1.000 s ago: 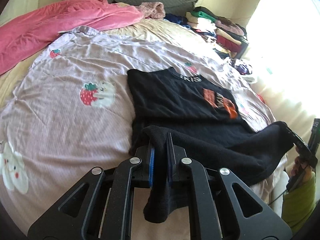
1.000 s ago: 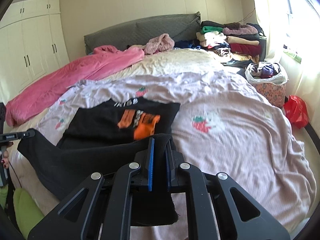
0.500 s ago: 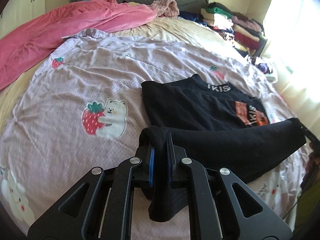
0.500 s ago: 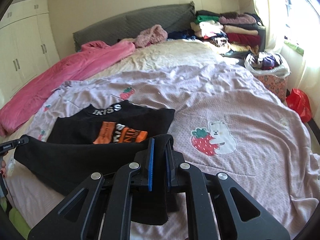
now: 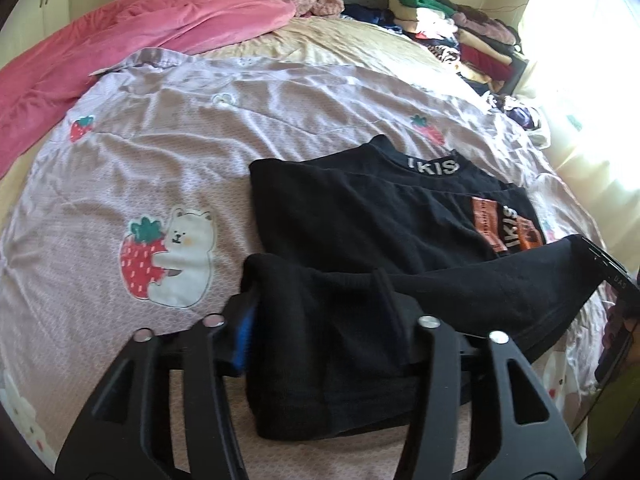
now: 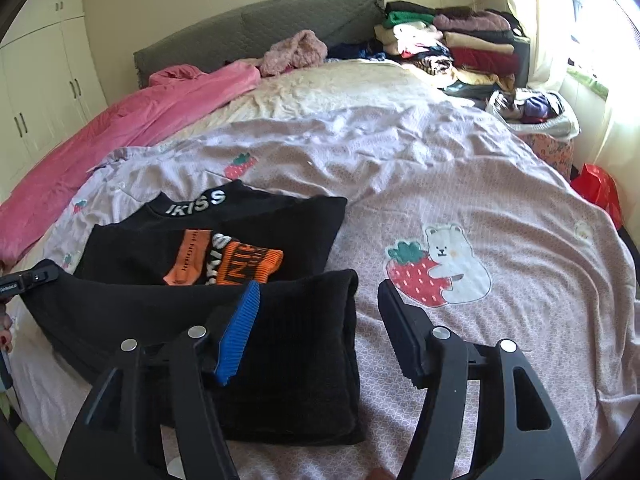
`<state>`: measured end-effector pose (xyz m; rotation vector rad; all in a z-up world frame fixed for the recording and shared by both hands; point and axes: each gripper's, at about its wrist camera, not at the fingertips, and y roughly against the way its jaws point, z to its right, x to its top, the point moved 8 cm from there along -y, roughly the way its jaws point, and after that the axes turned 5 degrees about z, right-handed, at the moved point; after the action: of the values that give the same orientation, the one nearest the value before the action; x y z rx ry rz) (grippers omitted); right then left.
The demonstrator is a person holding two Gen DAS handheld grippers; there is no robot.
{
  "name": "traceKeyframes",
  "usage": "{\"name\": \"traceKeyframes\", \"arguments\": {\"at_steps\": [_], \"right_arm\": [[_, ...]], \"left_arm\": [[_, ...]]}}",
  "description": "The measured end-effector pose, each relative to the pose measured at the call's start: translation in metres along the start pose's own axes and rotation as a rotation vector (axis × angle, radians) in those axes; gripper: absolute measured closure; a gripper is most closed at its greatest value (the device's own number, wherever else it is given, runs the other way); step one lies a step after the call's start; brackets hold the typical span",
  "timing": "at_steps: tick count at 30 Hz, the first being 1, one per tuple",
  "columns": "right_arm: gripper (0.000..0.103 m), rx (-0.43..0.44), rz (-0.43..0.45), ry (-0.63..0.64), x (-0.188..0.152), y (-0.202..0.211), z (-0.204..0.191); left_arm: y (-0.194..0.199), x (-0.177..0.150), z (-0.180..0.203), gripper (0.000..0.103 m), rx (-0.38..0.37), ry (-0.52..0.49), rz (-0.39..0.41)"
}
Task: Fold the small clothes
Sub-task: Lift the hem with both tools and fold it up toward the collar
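A black top (image 5: 360,216) is seen lying on the lilac bedspread (image 5: 120,168), its lower part doubled up over itself so that a thick folded band runs across the near edge. The collar, lettered in white, points away toward the headboard (image 6: 256,36); the long axis of the fold lies crosswise, from one gripper to the other.

From the left wrist view, the left gripper (image 5: 320,320) is shown with its jaws opening, roughly half apart, and the folded hem is still draped between them; whether the cloth is being pressed at all cannot be told, as the far finger is buried under fabric. The right gripper (image 5: 608,268) is glimpsed only at the far right edge, at the other end of the fold.

More is given by the right wrist view: the right gripper (image 6: 320,300) is opening too, and the blue-padded finger (image 6: 240,328) is seen resting on the cloth while the other stands clear over bare bedspread, so nothing is pinched. The orange panel (image 6: 224,260) on the chest is shown fully here, just beyond the fold. A pink blanket (image 6: 120,128) and stacked clothes (image 6: 448,44) are seen further back.
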<state>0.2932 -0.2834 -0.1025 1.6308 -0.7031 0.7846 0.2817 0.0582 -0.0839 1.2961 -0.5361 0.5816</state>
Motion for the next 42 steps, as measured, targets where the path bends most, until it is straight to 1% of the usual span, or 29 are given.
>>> {"name": "traceKeyframes", "arguments": {"at_steps": [1,3,6,8,11,13,18,19,20,21,22,23,24,25,26,29,30,33,35,39,42], "right_arm": [[0.042,0.003,0.007,0.001,0.001,0.004,-0.001],[0.039,0.001,0.016,0.000,0.002,0.010,0.000],[0.036,0.004,0.020,-0.017,-0.001,0.019,0.003],[0.036,0.005,0.019,-0.034,-0.006,0.026,0.006],[0.036,0.020,0.021,-0.045,-0.014,0.035,0.005],[0.036,0.030,0.018,-0.040,-0.021,0.041,0.003],[0.036,0.053,0.003,-0.041,-0.035,0.048,-0.004],[0.038,0.061,-0.005,-0.045,-0.038,0.047,-0.006],[0.040,0.065,-0.008,-0.045,-0.039,0.047,-0.008],[0.046,0.070,-0.012,-0.044,-0.040,0.046,-0.010],[0.055,0.075,-0.019,-0.040,-0.040,0.043,-0.011],[0.060,0.075,-0.025,-0.036,-0.040,0.041,-0.012],[0.074,0.075,-0.033,-0.033,-0.040,0.037,-0.012],[0.089,0.079,-0.040,-0.028,-0.039,0.034,-0.013],[0.094,0.083,-0.042,-0.025,-0.037,0.031,-0.014],[0.096,0.095,-0.031,-0.018,-0.028,0.026,-0.015],[0.096,0.097,-0.027,-0.019,-0.025,0.025,-0.015],[0.096,0.110,-0.010,-0.042,-0.009,0.015,-0.012],[0.096,0.123,0.000,-0.062,0.003,0.006,-0.011],[0.096,0.115,0.015,-0.076,0.030,-0.016,-0.007],[0.097,0.108,0.000,-0.090,0.044,-0.037,-0.002]], "left_arm": [[0.001,0.000,0.002,0.052,-0.006,-0.003,0.002],[0.005,-0.001,0.005,0.045,-0.023,-0.009,0.013],[0.014,0.000,0.008,0.042,-0.043,-0.004,0.033],[0.022,0.000,0.006,0.038,-0.036,0.004,0.054],[0.032,-0.006,0.001,0.037,-0.040,0.013,0.068],[0.035,-0.015,-0.003,0.037,-0.038,0.025,0.054],[0.040,-0.039,-0.002,0.037,-0.069,0.032,0.023],[0.040,-0.044,-0.002,0.039,-0.076,0.036,0.009],[0.038,-0.046,-0.001,0.051,-0.081,0.041,-0.002],[0.037,-0.046,0.000,0.060,-0.085,0.047,-0.007],[0.036,-0.047,0.001,0.062,-0.085,0.046,-0.009],[0.033,-0.047,0.003,0.067,-0.081,0.042,-0.015],[0.032,-0.046,0.004,0.079,-0.079,0.042,-0.018],[0.029,-0.045,0.004,0.088,-0.075,0.047,-0.021],[0.029,-0.044,0.004,0.101,-0.073,0.049,-0.021],[0.027,-0.034,0.006,0.101,-0.088,0.055,-0.019],[0.027,-0.029,0.005,0.101,-0.099,0.068,-0.017],[0.025,-0.012,0.000,0.101,-0.099,0.097,0.002],[0.021,-0.001,-0.003,0.101,-0.090,0.110,0.010],[0.008,0.019,-0.010,0.101,-0.057,0.115,0.014],[-0.007,0.030,-0.019,0.101,-0.037,0.130,0.003]]}}
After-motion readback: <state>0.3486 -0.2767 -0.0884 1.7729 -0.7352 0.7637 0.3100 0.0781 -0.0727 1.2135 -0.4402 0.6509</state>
